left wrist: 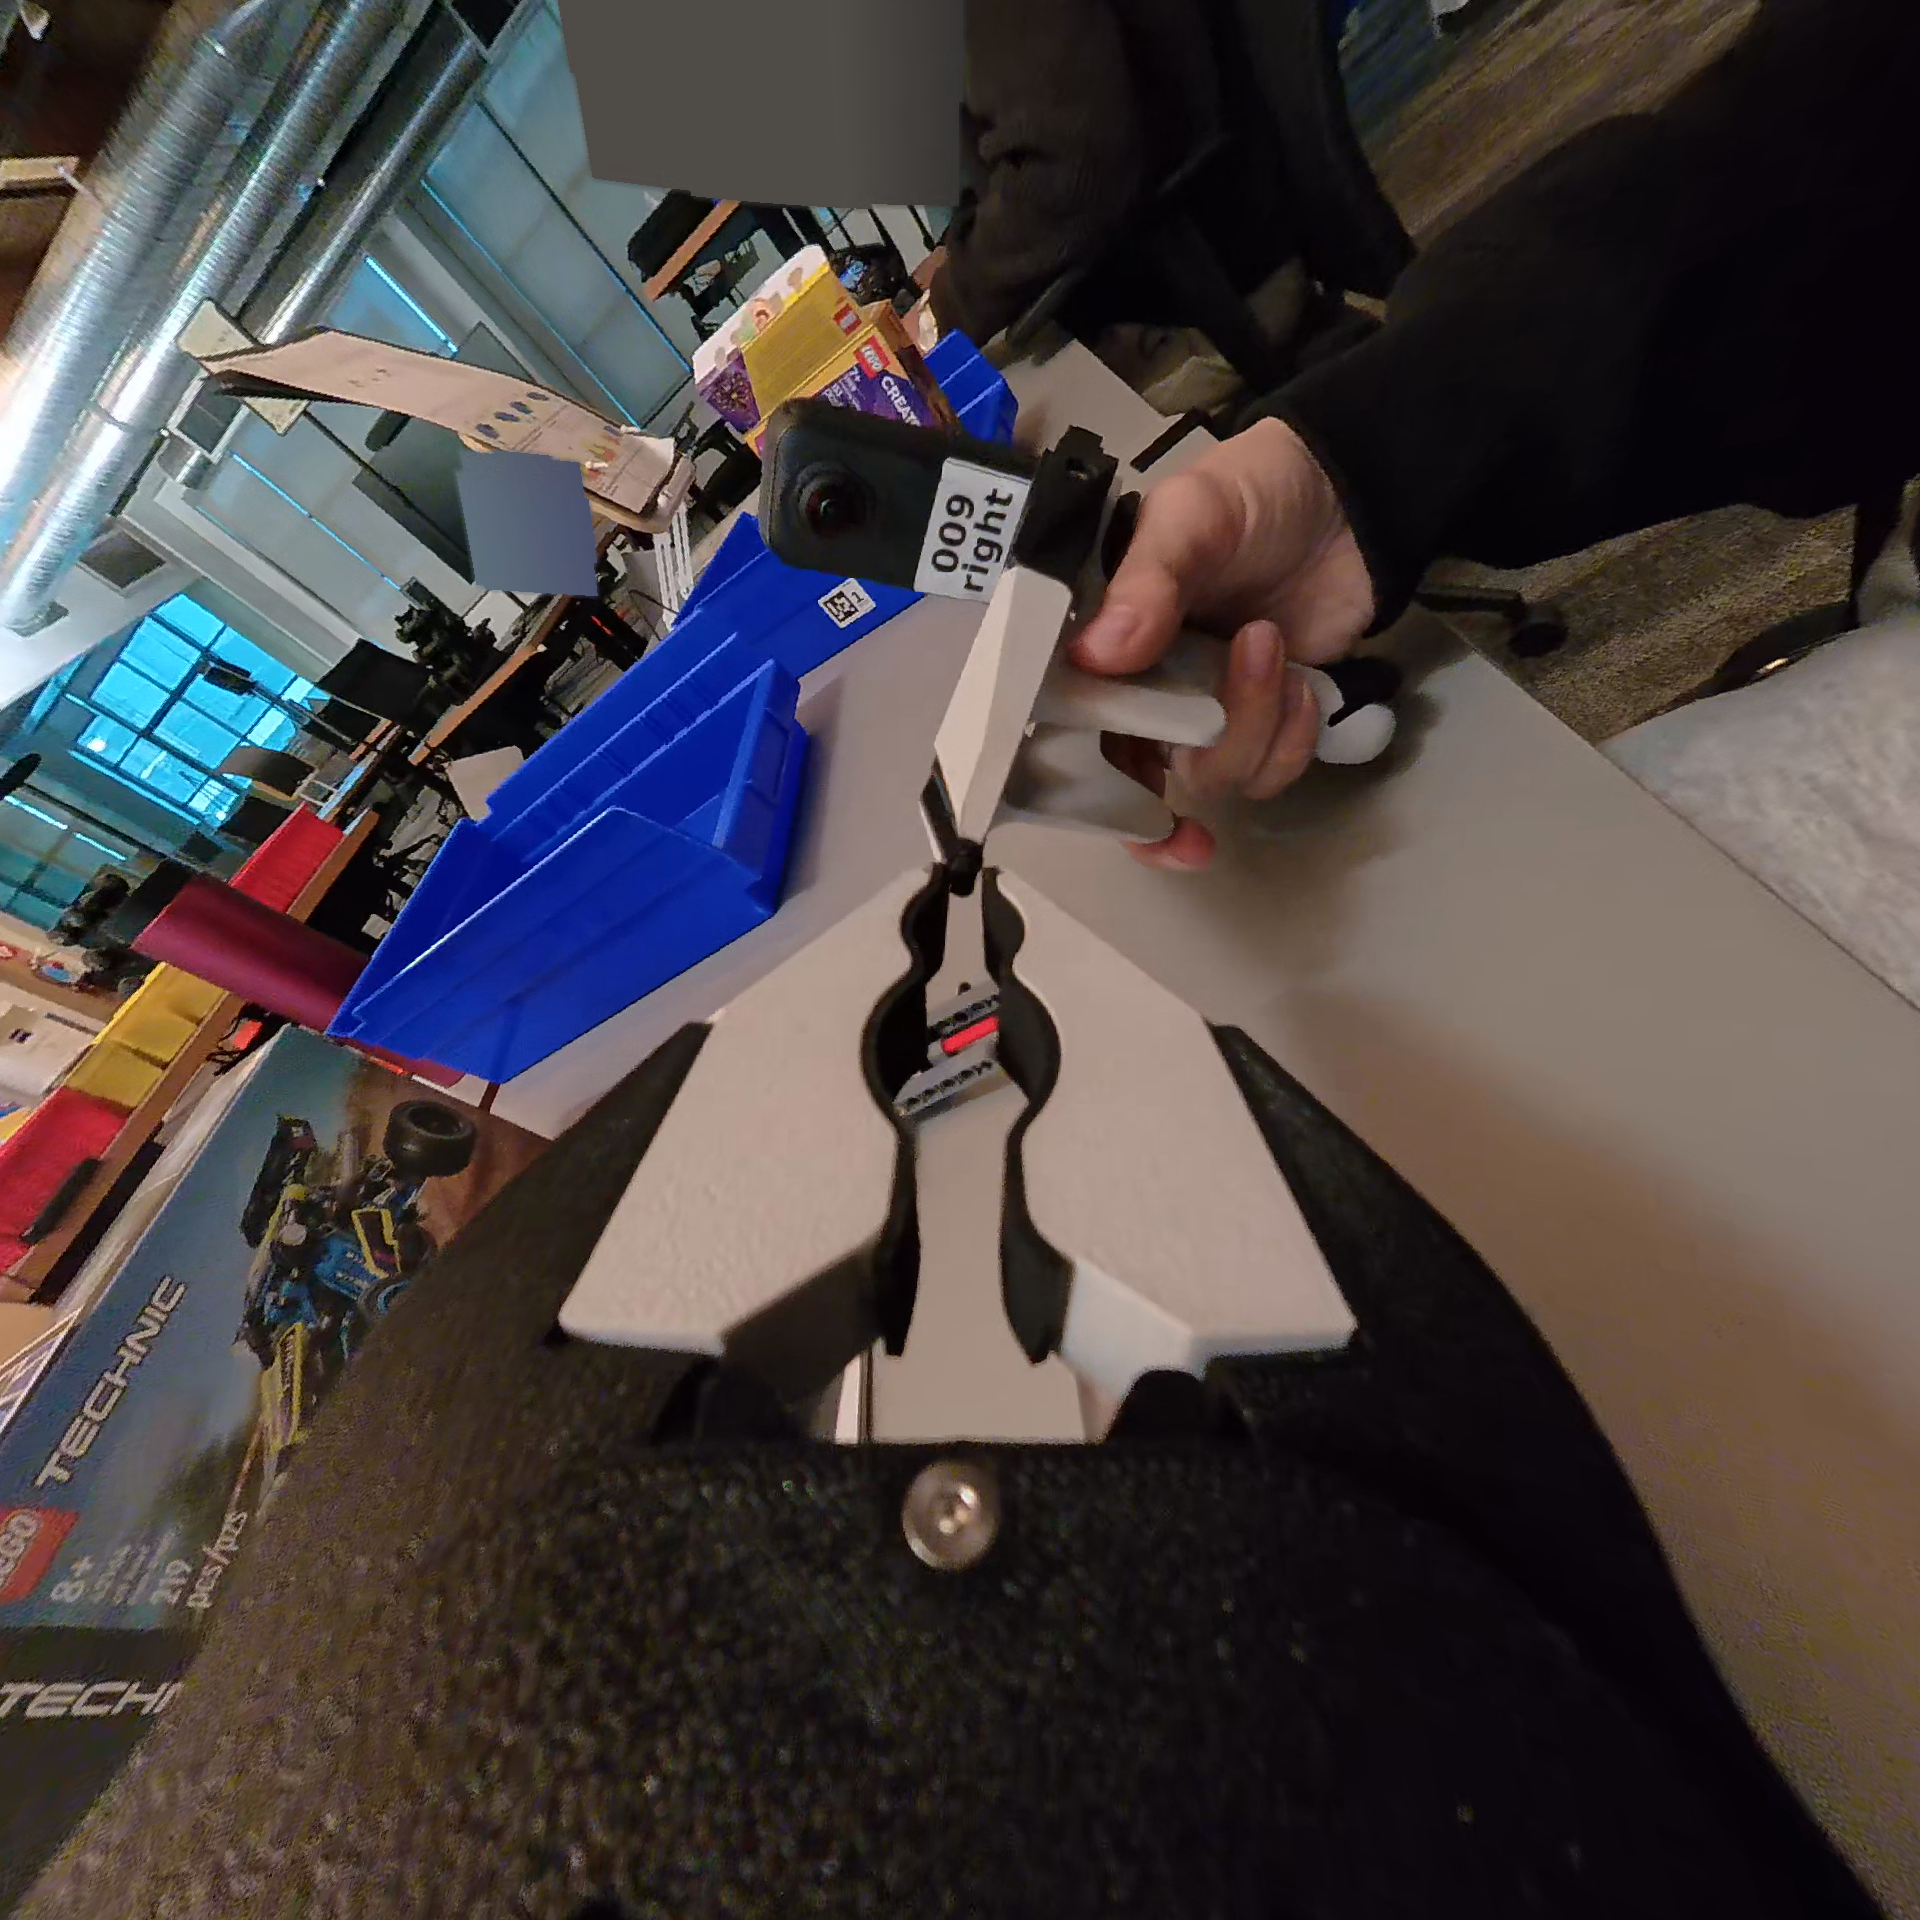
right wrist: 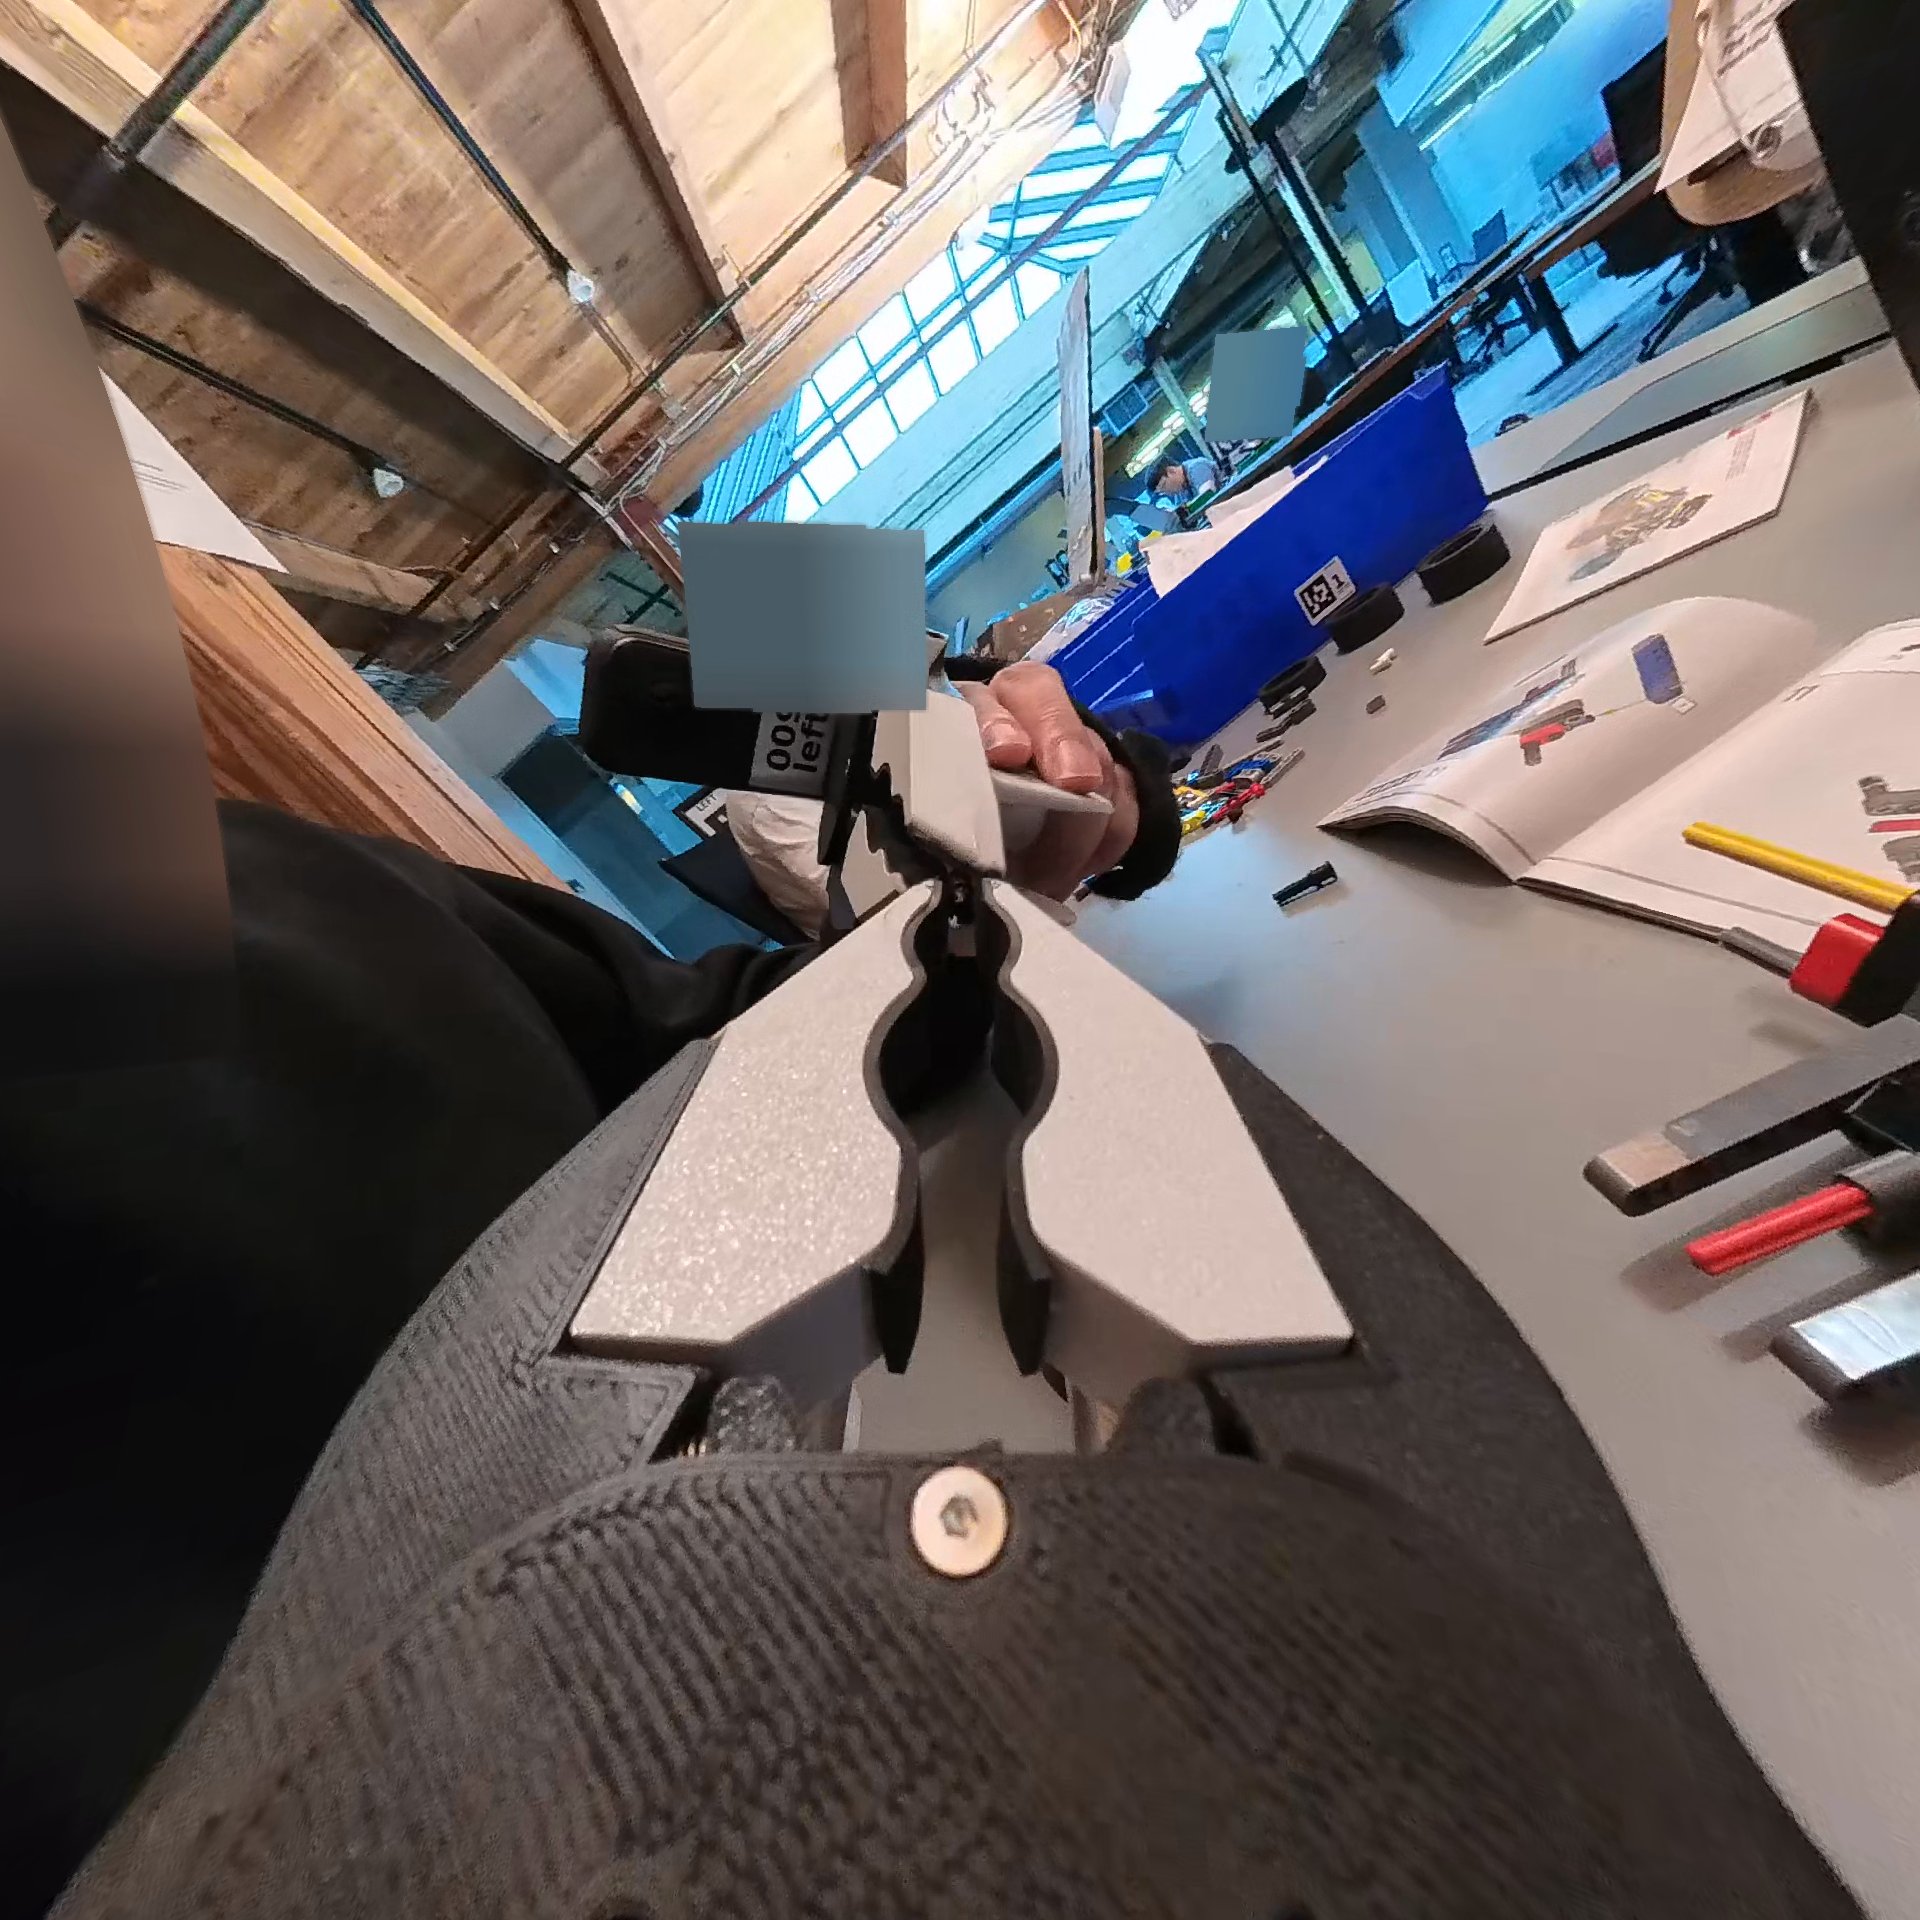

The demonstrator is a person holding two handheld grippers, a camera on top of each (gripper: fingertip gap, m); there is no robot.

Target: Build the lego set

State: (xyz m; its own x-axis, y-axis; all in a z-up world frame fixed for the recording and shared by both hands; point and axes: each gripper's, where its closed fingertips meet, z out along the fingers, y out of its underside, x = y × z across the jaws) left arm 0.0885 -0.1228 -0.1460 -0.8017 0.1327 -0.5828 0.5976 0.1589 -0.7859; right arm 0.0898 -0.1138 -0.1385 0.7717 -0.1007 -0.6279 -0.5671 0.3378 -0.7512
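While tip-to-tip | left gripper point(left wrist: 961, 878) nips small black piece point(left wrist: 964, 860) (matte) | right gripper point(right wrist: 961, 914) pinched too

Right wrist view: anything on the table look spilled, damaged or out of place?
Nothing damaged or spilled. Small loose parts lie scattered beside the blue bin, and one black pin sits alone by the open instruction booklet. That looks normal for mid-build.

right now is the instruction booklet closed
No, the instruction booklet lies open on the table, its printed pages facing up beside the yellow stick.
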